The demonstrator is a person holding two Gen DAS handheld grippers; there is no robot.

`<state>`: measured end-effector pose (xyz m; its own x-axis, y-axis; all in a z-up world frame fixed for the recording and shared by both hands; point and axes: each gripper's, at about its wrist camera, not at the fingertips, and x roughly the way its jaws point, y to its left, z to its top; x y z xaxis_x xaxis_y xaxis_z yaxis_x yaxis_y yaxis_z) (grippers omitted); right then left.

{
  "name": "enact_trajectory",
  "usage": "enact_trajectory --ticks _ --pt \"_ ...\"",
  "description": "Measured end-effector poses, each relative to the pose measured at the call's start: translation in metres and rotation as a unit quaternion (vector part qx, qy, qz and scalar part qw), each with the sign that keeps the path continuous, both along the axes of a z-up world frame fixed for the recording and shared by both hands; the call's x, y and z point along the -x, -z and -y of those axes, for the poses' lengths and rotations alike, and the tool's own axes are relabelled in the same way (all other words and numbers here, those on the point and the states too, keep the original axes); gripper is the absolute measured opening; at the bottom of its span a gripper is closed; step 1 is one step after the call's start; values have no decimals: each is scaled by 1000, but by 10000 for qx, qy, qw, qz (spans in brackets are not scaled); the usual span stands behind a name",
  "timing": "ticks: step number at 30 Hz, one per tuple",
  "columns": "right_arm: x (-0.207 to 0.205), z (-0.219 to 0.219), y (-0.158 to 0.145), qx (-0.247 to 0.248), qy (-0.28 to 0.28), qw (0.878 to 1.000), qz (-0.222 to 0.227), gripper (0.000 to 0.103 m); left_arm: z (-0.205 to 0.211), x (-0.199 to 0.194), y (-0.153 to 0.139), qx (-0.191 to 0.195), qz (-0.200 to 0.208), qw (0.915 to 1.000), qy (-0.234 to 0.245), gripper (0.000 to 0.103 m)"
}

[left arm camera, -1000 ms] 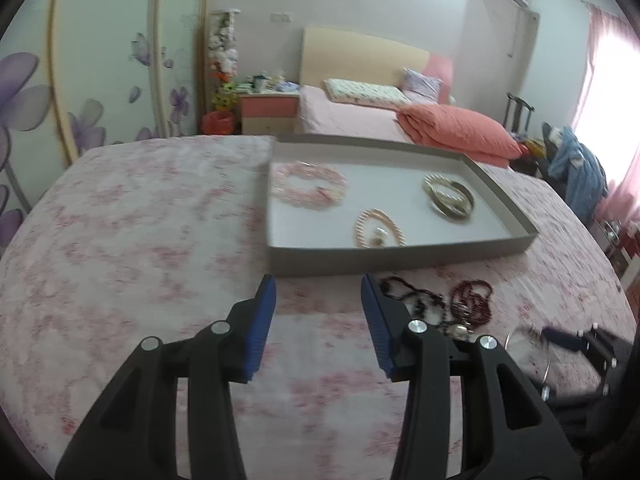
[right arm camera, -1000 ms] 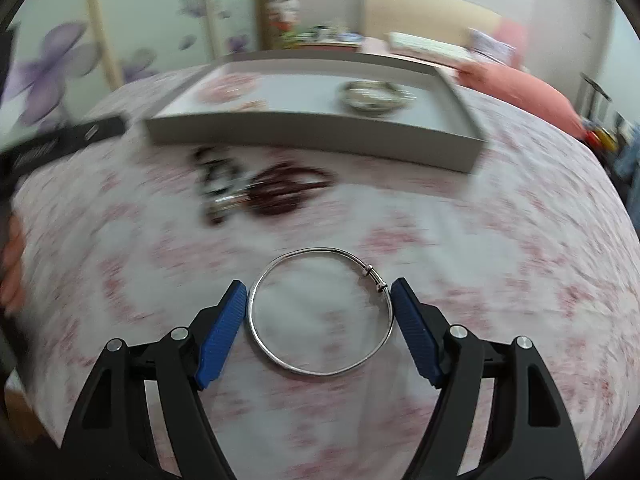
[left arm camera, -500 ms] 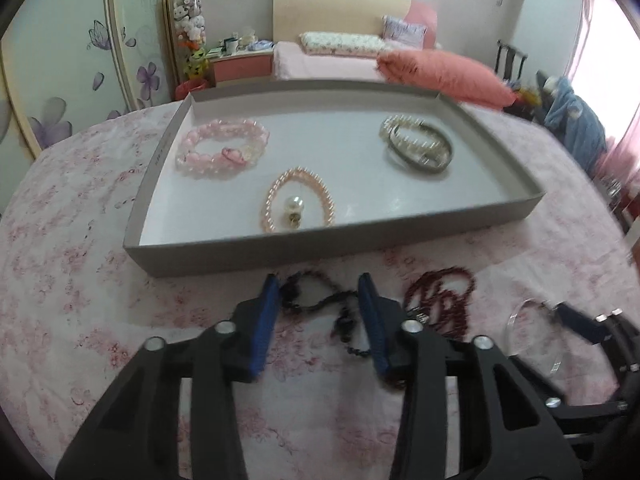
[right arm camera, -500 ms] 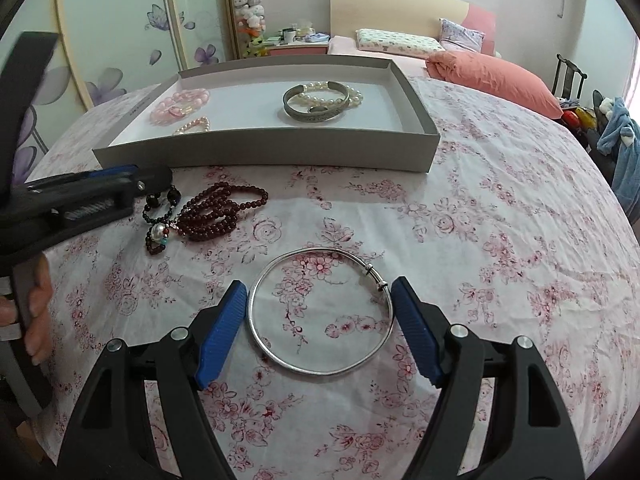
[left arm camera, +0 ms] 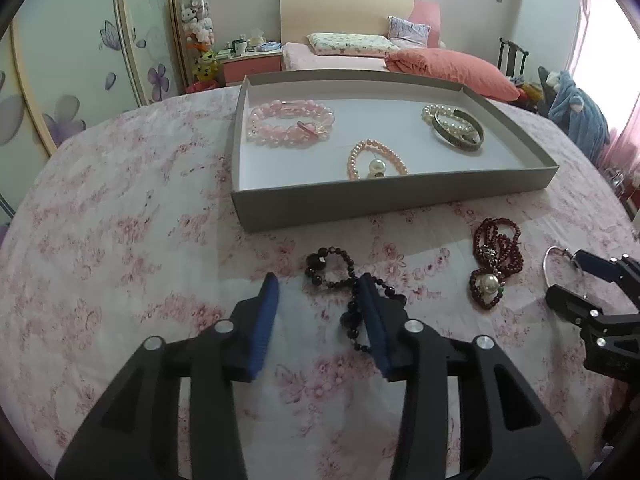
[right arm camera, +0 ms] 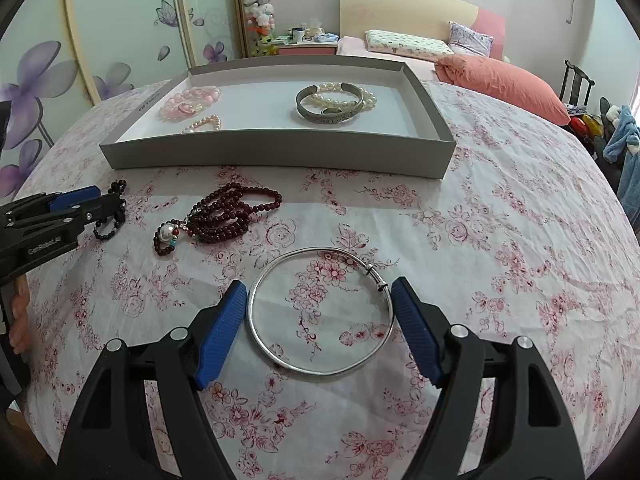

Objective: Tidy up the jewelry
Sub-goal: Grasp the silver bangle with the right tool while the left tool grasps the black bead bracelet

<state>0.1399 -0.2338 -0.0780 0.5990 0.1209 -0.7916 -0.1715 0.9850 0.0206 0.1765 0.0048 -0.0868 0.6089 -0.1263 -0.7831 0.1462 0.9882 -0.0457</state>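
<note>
A matt cotton-like tablecloth (right arm camera: 500, 216) printed with pink flowers carries a grey cardboard tray (right arm camera: 280, 156), its inside smooth white paper. A polished silver metal bangle (right arm camera: 320, 312) gleams beside glossy dark red beads (right arm camera: 236, 212) and faceted black beads (left arm camera: 340, 276). In the tray lie translucent pink beads (left arm camera: 288, 124), lustrous pearls (right arm camera: 348, 94) and an engraved dull-metal cuff (right arm camera: 328, 110). Both grippers show matt black plastic with ribbed blue pads (right arm camera: 220, 332).

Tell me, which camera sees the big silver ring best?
The right wrist view: the whole silver bangle lies between the right gripper's open fingers. The left wrist view shows only a sliver of it at the edge.
</note>
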Motion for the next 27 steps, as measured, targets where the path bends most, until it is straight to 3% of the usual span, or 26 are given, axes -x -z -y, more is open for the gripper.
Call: enact_trajectory --ticks 18,22,27 --pt "0 1 0 3 2 10000 -2 75 3 0 0 10 -13 10000 45 48" --pt "1 1 0 36 4 10000 4 75 11 8 1 -365 25 9992 132 43" --pt "1 3 1 62 25 10000 -62 79 16 17 -1 -312 -60 9992 249 38"
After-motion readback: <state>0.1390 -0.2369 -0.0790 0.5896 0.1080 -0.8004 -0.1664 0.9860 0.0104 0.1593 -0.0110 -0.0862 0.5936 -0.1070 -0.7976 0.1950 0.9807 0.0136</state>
